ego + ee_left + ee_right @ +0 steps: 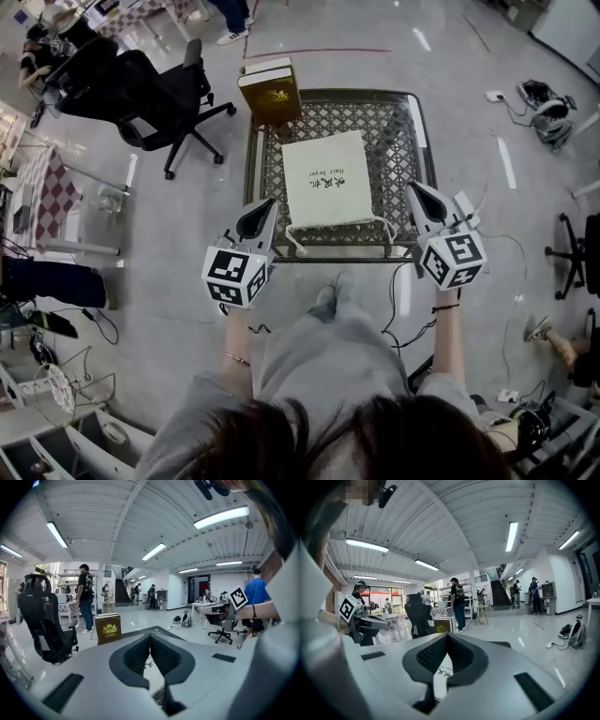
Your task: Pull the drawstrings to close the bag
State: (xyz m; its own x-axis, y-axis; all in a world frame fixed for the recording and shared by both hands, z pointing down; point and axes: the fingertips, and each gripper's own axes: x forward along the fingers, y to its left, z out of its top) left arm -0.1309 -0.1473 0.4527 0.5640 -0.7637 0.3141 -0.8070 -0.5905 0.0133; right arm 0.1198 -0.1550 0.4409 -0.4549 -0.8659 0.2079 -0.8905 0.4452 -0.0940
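Jaws pressed together and empty, the left gripper [255, 225] and right gripper [422, 202] hover over the table's [330, 95] near edge, 1 by each near corner. Between them the 2 drawstrings [294, 240] trail out along that edge from the white bag [327, 178], which lies flat mid-table. A brown box [270, 92] stands at the far left corner. Done well, each jaw should probably open, settle on its own cord, pinch firmly, then pull outward together so the mouth gathers evenly.
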